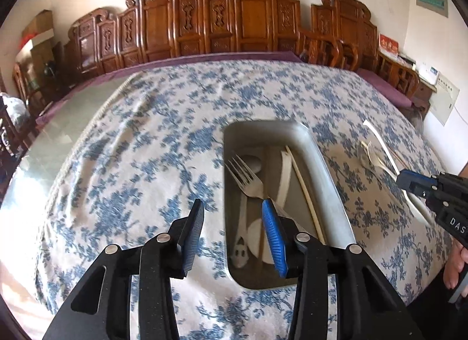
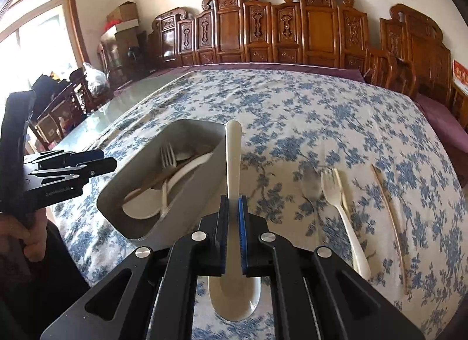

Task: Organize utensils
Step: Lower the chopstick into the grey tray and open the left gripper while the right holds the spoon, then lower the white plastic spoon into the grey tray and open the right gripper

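Note:
A grey utensil box (image 1: pixel 333 193) (image 2: pixel 201 176) sits on the blue-flowered tablecloth and holds a metal fork (image 1: pixel 247 177), a white spoon (image 1: pixel 285 176), a chopstick (image 1: pixel 305 190) and other white utensils. My left gripper (image 1: pixel 232 208) is open and empty, just above the box's near left edge. My right gripper (image 2: pixel 233 200) is shut on a white spoon (image 2: pixel 233 158), handle pointing away, bowl below the fingers, held to the right of the box. It also shows in the left wrist view (image 1: pixel 409 185).
On the cloth right of the box lie a metal spoon (image 2: pixel 311 185), a white plastic fork (image 2: pixel 342 211) and a chopstick (image 2: pixel 389 217). Carved wooden chairs (image 2: pixel 292 29) line the far side. A bare glass table strip (image 2: pixel 117 111) runs along the left.

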A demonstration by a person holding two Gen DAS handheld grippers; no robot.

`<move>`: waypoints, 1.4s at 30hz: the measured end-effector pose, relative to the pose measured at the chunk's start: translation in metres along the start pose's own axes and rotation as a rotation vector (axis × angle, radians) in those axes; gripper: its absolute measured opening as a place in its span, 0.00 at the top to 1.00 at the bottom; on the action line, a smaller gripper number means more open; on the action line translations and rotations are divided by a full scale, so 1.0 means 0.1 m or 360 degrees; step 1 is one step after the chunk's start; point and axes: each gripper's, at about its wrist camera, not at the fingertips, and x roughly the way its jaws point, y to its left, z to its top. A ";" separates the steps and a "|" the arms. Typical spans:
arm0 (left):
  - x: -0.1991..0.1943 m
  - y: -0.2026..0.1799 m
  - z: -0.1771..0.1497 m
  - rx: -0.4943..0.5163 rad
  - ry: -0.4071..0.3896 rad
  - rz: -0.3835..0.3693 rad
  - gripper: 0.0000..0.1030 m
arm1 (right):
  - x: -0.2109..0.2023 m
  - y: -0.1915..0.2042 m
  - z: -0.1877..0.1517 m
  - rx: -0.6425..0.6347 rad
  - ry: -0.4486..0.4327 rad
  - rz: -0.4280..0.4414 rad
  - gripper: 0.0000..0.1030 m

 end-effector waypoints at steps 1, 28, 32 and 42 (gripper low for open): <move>-0.02 0.03 0.01 -0.0006 -0.0014 0.0007 0.62 | 0.00 0.04 0.03 -0.0007 -0.0004 0.0005 0.92; -0.11 0.47 0.08 -0.0103 -0.0111 0.0035 0.59 | 0.81 0.81 0.61 0.0120 0.0091 0.0199 0.92; -0.09 0.47 0.07 -0.0093 -0.0106 0.0052 0.59 | 1.02 0.79 0.60 0.0158 0.0165 0.0174 0.92; -0.07 0.37 0.07 -0.0051 -0.0098 0.0046 0.59 | 1.04 0.63 0.55 0.0179 0.0175 0.0147 0.91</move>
